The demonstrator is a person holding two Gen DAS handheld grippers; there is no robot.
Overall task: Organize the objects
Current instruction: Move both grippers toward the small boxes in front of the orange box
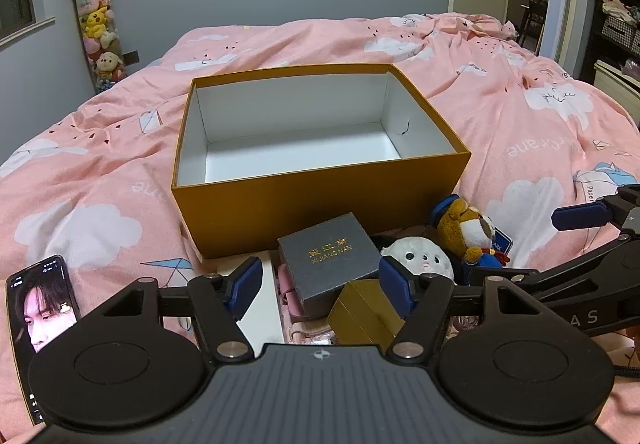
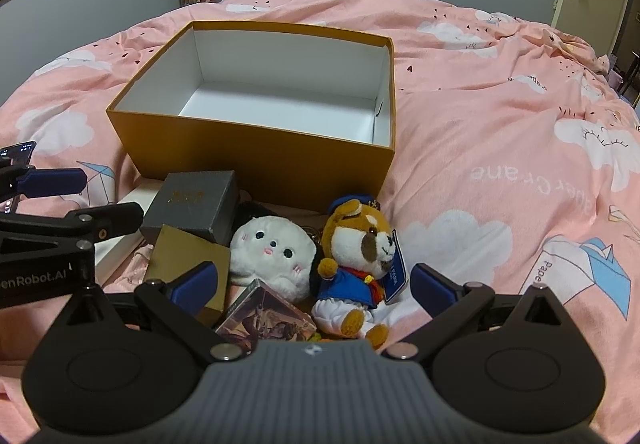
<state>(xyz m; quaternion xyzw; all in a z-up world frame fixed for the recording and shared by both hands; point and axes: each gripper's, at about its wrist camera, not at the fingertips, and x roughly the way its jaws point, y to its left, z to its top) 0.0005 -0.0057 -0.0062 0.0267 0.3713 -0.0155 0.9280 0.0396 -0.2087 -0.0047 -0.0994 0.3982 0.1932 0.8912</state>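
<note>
Big box (image 1: 320, 204): matt mustard cardboard outside, smooth white paper lining. Duvet (image 1: 500, 124): soft pink printed cloth, creased. Grey gift box (image 1: 332, 264), centre frame: matt textured card w/ gold foil lettering. Small gold box (image 1: 366, 318): satin sheen card. Bear plush (image 2: 356, 264) & white plush (image 2: 272, 256): fuzzy fabric. Phone (image 1: 40, 308), lower left: glossy screen.

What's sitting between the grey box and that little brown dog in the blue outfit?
A round white plush with pink cheeks lies between the grey box and the brown dog plush, close beside both. The right wrist view shows it best.
</note>
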